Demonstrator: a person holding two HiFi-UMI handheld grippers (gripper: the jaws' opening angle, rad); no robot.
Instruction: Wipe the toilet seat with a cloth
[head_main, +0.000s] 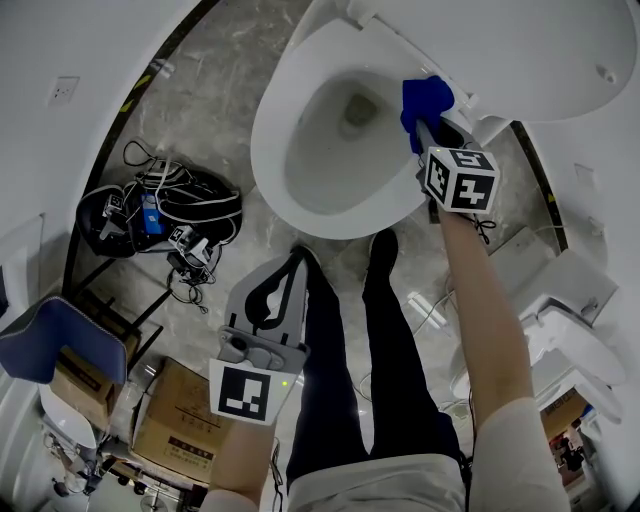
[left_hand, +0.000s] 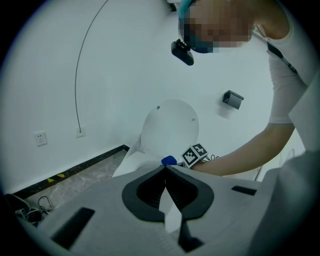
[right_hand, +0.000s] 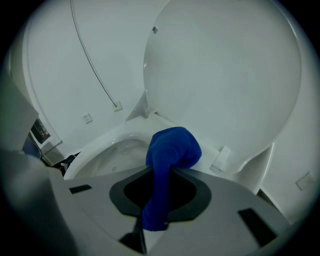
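Note:
The white toilet seat rings the bowl, with the lid raised behind it. A blue cloth rests on the seat's rear right part, and my right gripper is shut on it. In the right gripper view the cloth bulges out past the jaws of my right gripper onto the seat, below the lid. My left gripper hangs over the floor in front of the toilet, away from the seat. Its jaws meet at the tips in the left gripper view, with nothing between them.
A black bag with cables lies on the marble floor at the left. Cardboard boxes and a blue chair stand at the lower left. Another white toilet stands at the right. The person's legs stand before the bowl.

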